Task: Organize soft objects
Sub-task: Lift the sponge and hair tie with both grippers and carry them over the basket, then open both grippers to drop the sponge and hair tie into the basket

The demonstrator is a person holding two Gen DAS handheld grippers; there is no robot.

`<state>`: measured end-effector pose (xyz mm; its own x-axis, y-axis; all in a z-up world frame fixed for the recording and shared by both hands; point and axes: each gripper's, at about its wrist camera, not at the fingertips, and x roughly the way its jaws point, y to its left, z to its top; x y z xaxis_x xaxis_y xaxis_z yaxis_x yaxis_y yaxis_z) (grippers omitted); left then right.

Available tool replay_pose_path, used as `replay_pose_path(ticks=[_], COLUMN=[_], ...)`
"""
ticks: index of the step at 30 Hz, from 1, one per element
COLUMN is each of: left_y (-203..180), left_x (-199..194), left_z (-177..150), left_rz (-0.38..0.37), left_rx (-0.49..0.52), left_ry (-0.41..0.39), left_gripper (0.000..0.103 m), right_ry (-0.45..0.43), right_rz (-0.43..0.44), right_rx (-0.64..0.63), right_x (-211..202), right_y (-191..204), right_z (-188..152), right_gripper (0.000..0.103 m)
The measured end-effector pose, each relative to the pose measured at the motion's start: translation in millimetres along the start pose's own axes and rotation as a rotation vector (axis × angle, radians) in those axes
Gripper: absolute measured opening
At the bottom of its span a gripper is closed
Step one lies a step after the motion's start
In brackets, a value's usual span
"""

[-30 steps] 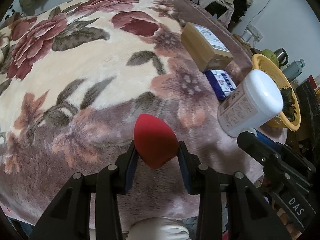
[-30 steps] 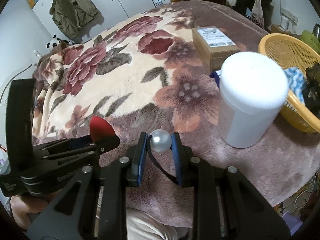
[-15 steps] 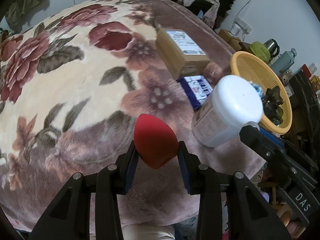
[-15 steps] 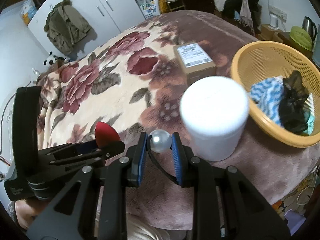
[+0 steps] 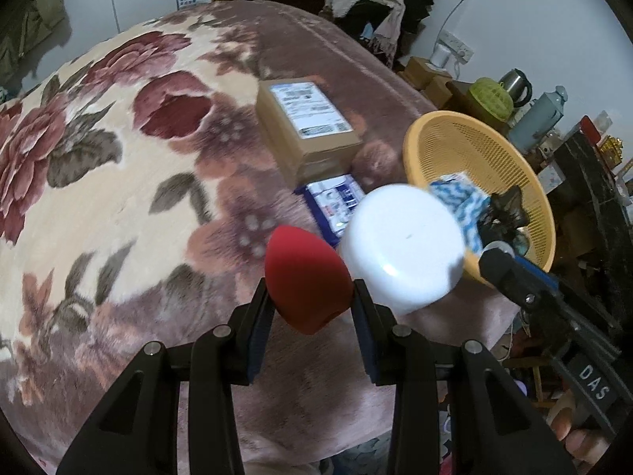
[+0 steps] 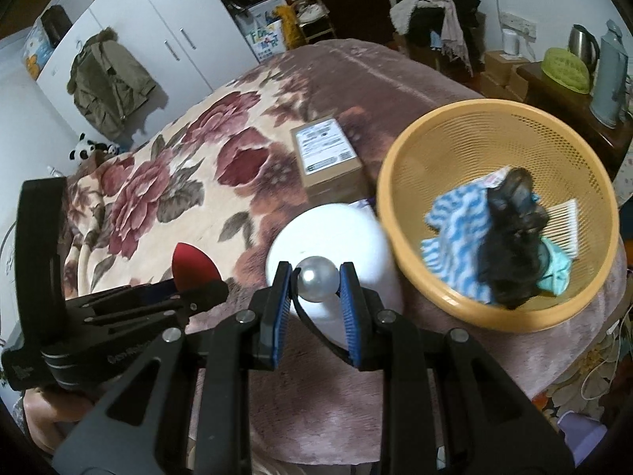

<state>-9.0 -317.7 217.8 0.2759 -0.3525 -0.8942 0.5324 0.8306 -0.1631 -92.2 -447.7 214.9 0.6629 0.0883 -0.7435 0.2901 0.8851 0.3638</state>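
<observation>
My left gripper [image 5: 310,304] is shut on a red makeup sponge [image 5: 304,277], held above the floral blanket; it also shows in the right wrist view [image 6: 194,265]. My right gripper [image 6: 316,285] is shut on a pearl ball [image 6: 317,284] with a black elastic band hanging below it. A yellow mesh basket [image 6: 411,277] stands to the right, holding a blue-white cloth [image 6: 451,237], a dark soft item [image 6: 510,233] and a teal cloth [image 6: 558,273]. The basket also shows in the left wrist view [image 5: 455,146].
A white plastic jar [image 5: 399,249] stands between my grippers and the basket. A cardboard box [image 5: 308,126] and a blue-white packet [image 5: 336,202] lie behind it. The bed's edge drops off at the right, by a side table with kettle and flask [image 6: 609,71].
Both grippers have moved up and to the right toward the basket with their objects still held. The jar and basket now sit closer to the middle of both views.
</observation>
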Motion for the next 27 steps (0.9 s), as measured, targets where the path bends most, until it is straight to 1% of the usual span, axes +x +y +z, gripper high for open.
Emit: replay_pose_path(ticks=[10, 15, 21, 27], left_y=[-48, -74, -99, -122], left_x=[6, 10, 20, 28], left_z=[23, 36, 47, 58], left_rz=[-0.057, -0.088, -0.134, -0.145], left_rx=[0.043, 0.070, 0.086, 0.111], left_ry=[-0.005, -0.006, 0.015, 0.022], left_gripper=[0.040, 0.040, 0.040, 0.040], right_ry=[-0.016, -0.039, -0.069, -0.103], right_rz=[-0.030, -0.051, -0.079, -0.105], right_rx=[0.056, 0.079, 0.111, 0.150], right_x=[-9, -19, -29, -41], right_y=[-42, -61, -84, -107], right_z=[10, 19, 28, 38], right_gripper=[0.025, 0.025, 0.025, 0.025])
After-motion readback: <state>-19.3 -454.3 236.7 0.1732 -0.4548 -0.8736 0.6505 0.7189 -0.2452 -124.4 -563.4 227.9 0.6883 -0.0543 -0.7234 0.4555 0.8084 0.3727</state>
